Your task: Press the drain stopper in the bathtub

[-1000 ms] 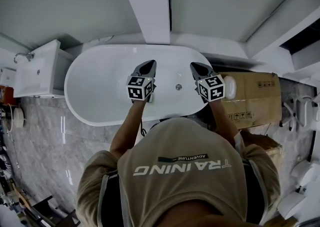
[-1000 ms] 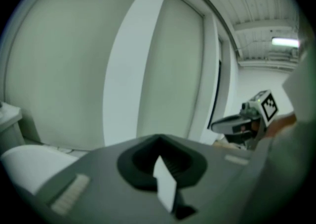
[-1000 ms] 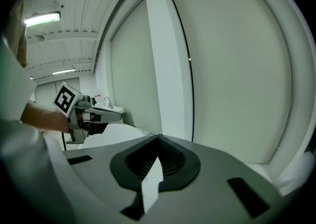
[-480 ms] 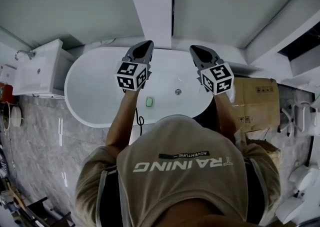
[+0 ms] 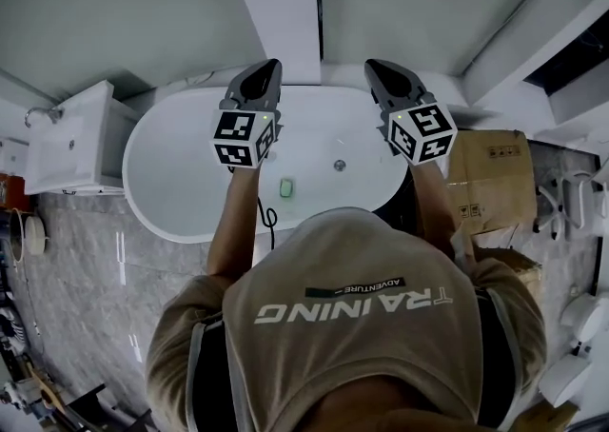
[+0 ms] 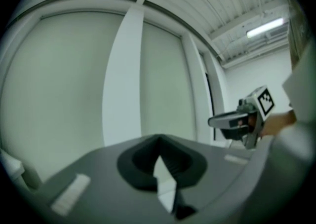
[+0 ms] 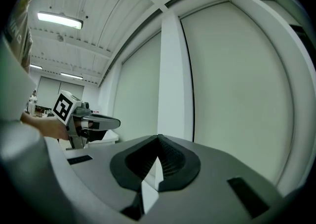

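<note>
Lifted higher, grey left gripper (image 5: 267, 67) and right gripper (image 5: 373, 66) show jaws pressed together, empty. White oval bathtub (image 5: 171, 183) runs left-right, round metal drain stopper (image 5: 340, 165) inside. Tan shirt (image 5: 381, 354) seemingly reads "TRAINING ADVENTURE".

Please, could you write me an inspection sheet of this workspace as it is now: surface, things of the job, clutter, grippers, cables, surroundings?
Surface: white oval bathtub, its bottom bare except for the stopper.
Job's things: drain stopper in the tub bottom, nothing touching it.
Clutter: one small green thing on the tub's near inner side; too small to tell what it is.
Grippers: left gripper and right gripper both shut and empty, held above the tub, pointing at the wall.
Cables: one dark cable at the tub's near rim.
Surroundings: white basin to the left, cardboard box to the right, pale wall behind.
</note>
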Demonstrator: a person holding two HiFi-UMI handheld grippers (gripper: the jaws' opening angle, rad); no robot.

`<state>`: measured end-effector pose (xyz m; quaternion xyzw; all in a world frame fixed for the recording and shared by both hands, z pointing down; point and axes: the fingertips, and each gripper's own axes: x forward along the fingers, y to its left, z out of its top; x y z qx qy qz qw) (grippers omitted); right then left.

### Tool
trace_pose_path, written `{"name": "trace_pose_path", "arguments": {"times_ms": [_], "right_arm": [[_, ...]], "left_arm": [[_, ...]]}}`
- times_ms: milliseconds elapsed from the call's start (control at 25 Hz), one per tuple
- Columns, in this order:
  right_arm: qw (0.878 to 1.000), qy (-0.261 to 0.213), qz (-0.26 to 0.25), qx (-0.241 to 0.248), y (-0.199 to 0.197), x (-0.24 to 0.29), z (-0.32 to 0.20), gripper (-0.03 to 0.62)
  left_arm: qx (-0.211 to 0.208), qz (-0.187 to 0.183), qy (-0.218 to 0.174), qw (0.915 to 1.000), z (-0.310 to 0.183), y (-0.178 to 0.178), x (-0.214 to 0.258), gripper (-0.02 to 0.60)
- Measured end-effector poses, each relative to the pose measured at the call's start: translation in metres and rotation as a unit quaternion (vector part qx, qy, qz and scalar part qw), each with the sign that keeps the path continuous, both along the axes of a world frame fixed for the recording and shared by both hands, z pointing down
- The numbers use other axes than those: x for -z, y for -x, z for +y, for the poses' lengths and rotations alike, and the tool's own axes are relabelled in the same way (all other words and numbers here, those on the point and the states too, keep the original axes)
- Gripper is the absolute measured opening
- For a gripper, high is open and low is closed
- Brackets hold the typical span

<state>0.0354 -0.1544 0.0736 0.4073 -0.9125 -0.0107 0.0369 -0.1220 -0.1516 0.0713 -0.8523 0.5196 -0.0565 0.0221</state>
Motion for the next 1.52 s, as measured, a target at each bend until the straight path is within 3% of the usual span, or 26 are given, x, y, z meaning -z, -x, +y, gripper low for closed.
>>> {"name": "trace_pose_path", "arguments": {"times_ms": [200, 480, 1000, 1200, 1520], "right_arm": [[1.000, 0.003, -0.002, -0.002, -0.005, -0.002, 0.003, 0.008], [1.000, 0.014, 0.009, 0.009, -0.010, -0.009, 0.005, 0.008], [1.000, 0.002, 0.008, 0.017, -0.011, -0.010, 0.009, 0.008], [1.000, 0.003, 0.006, 0.026, -0.006, -0.011, 0.015, 0.008], [0.999, 0.009, 0.009, 0.035, -0.005, -0.019, 0.019, 0.008]], "left_arm": [[-0.019, 0.006, -0.008, 0.9998, 0.007, -0.013, 0.010, 0.002], [-0.018, 0.016, 0.012, 0.9996, 0.006, -0.018, -0.005, 0.002], [-0.001, -0.011, 0.009, 0.9999, 0.012, -0.013, -0.009, 0.002], [-0.016, 0.023, 0.017, 0.9995, 0.018, -0.020, -0.009, 0.002], [-0.014, 0.030, 0.031, 0.9990, 0.027, -0.022, -0.020, 0.002]]}}
